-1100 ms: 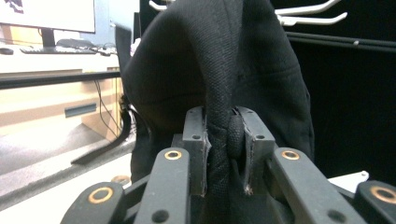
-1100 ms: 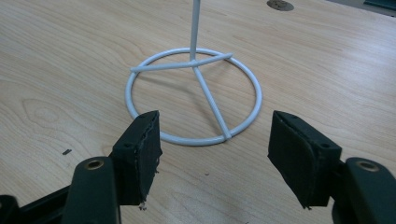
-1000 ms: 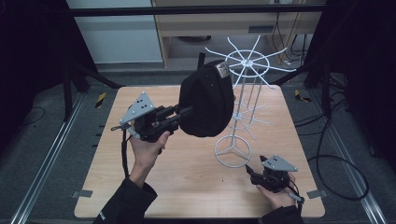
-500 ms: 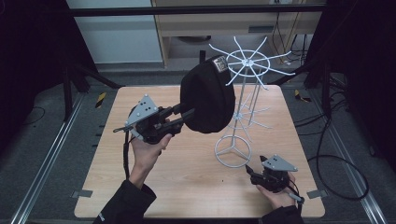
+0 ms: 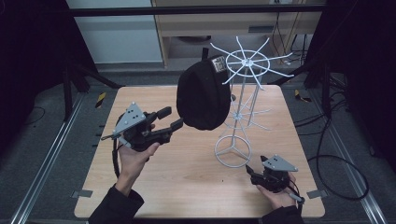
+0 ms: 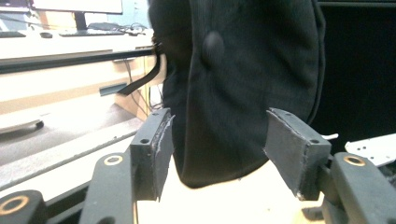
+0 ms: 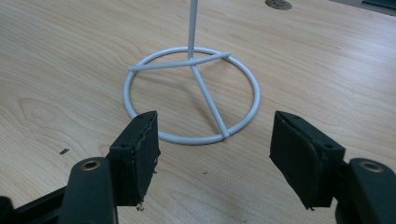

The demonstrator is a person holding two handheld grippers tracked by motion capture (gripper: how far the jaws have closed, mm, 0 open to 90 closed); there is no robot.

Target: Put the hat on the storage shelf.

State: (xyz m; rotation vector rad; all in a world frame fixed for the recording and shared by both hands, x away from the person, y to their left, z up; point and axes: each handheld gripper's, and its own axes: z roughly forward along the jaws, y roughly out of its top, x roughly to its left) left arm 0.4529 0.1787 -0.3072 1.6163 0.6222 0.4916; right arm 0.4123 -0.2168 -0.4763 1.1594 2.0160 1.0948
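Centrally, a white wire rack (image 5: 243,98) stood on the wooden table (image 5: 187,172), taken as the landmark for all entries below.

Item: rack. Thin upright pole, spoked ring at the top, a smaller tier of prongs lower down, round base ring (image 7: 191,95) with three spokes resting flat on the table.

Item: black cap (image 5: 204,93). Hung from a prong on the rack's upper ring, on the side toward the left gripper, crown drooping clear of the table. A small label patch (image 5: 218,64) showed near its top. In the left gripper view the cap (image 6: 238,84) hung just beyond the jaw tips.

Item: left gripper (image 5: 171,119). Held raised in the person's left hand (image 5: 133,156), well to the left of the rack and just beside the cap. Jaws spread wide, nothing between the pads (image 6: 161,149); whether a tip touched the fabric could not be told.

Item: right gripper (image 5: 252,171). Held low in the right hand (image 5: 278,193), near the rack's base on the person's side. Jaws wide apart and empty, aimed at the base ring, apart from it.
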